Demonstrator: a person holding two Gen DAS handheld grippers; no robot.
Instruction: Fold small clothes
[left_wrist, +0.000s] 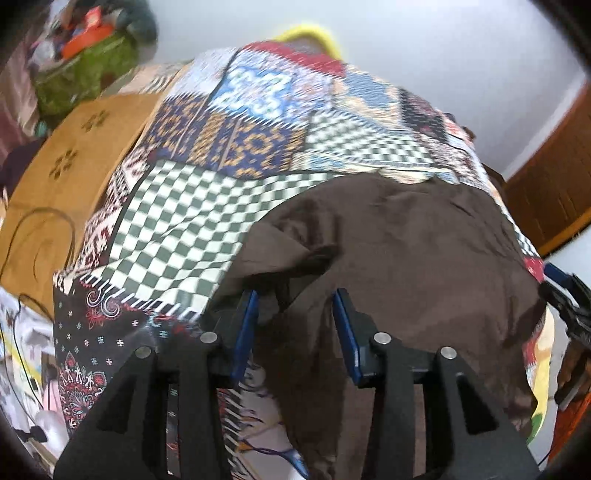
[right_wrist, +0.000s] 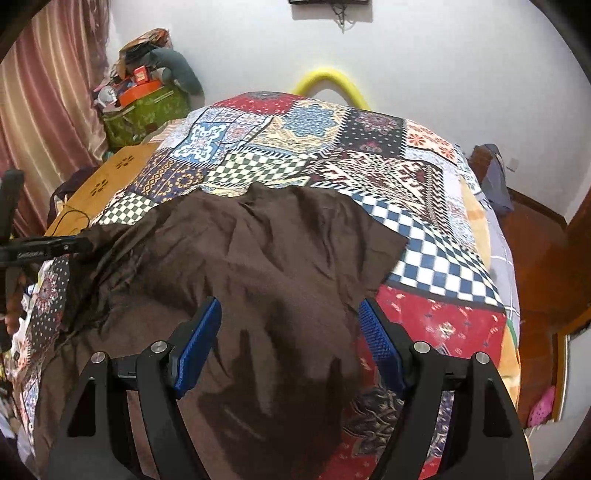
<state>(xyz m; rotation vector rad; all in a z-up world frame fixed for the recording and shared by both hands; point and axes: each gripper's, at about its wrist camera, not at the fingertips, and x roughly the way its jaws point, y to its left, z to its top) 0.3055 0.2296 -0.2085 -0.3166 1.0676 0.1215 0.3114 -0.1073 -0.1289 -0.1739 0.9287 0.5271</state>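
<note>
A dark brown garment (right_wrist: 266, 251) lies spread and wrinkled on the patchwork bedspread (right_wrist: 424, 229). It also shows in the left wrist view (left_wrist: 406, 258). My left gripper (left_wrist: 295, 306) is open, its blue-padded fingers hovering over the garment's rumpled left edge; it shows at the left of the right wrist view (right_wrist: 79, 243). My right gripper (right_wrist: 290, 317) is open wide above the garment's near right part, with cloth between the pads but not clamped. Its tip shows at the right edge of the left wrist view (left_wrist: 565, 291).
A wooden side table (left_wrist: 66, 162) with a black cable stands left of the bed. A green bag (right_wrist: 147, 110) piled with clutter sits beyond it by the curtain. A yellow curved object (right_wrist: 328, 79) is at the bed's head. A wooden floor (right_wrist: 535, 240) lies to the right.
</note>
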